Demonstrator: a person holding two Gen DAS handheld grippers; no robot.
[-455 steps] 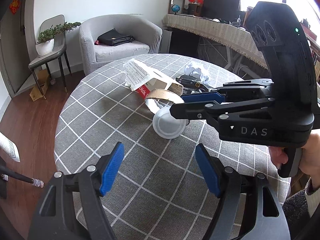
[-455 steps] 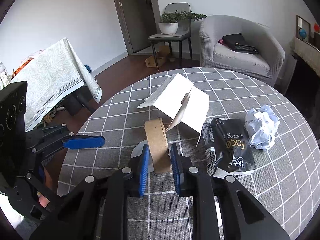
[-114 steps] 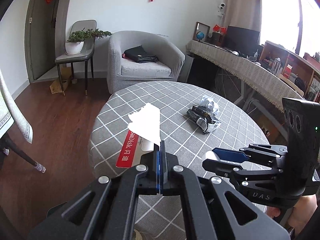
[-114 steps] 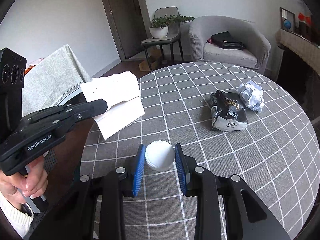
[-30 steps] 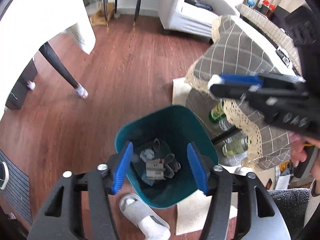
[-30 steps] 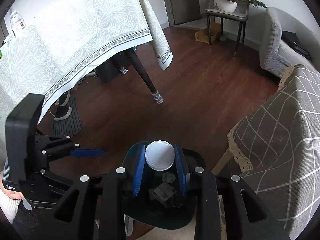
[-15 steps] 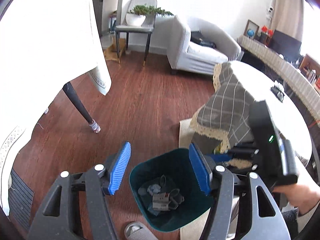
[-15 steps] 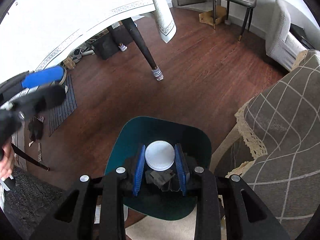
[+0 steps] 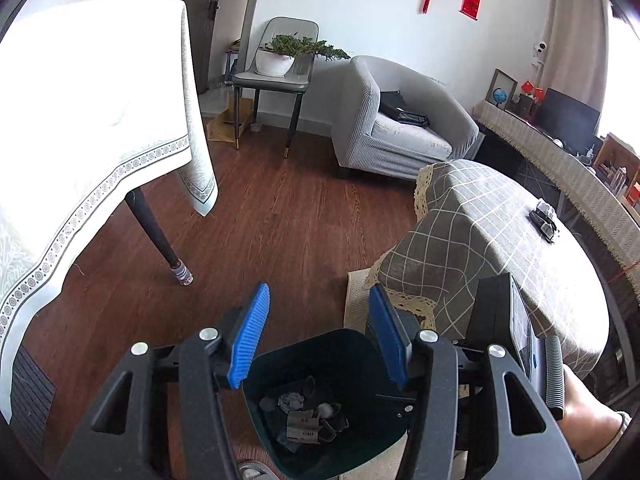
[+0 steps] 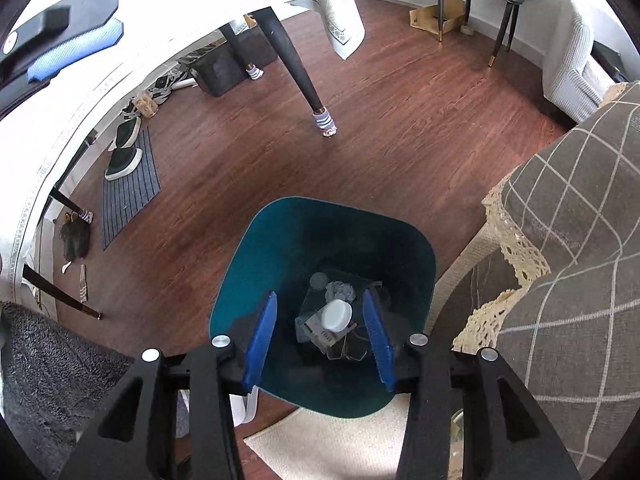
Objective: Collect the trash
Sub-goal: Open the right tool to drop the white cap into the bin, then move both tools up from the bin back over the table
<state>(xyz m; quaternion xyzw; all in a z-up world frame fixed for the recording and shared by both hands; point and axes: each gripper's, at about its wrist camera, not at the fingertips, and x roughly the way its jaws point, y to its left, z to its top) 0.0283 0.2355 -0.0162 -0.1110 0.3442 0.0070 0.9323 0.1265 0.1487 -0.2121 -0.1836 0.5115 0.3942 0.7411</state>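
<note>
Released since the previous frame, the white cup (image 10: 337, 315) lies among trash inside your teal bin (image 10: 256, 248); your right gripper (image 10: 318, 338), jaws opening, holds nothing. Your left gripper (image 9: 316, 338), closing, half-open, is empty above it.

We see our right gripper (image 10: 318, 336) pointing steeply down, its blue pads (image 10: 260, 330) apart and its jaws opening, pressing on nothing. Our left gripper (image 9: 318, 338) tilts down less, its jaws closing with nothing between them. Our right hand (image 9: 582, 412) holds the right gripper's handle low at the side.
</note>
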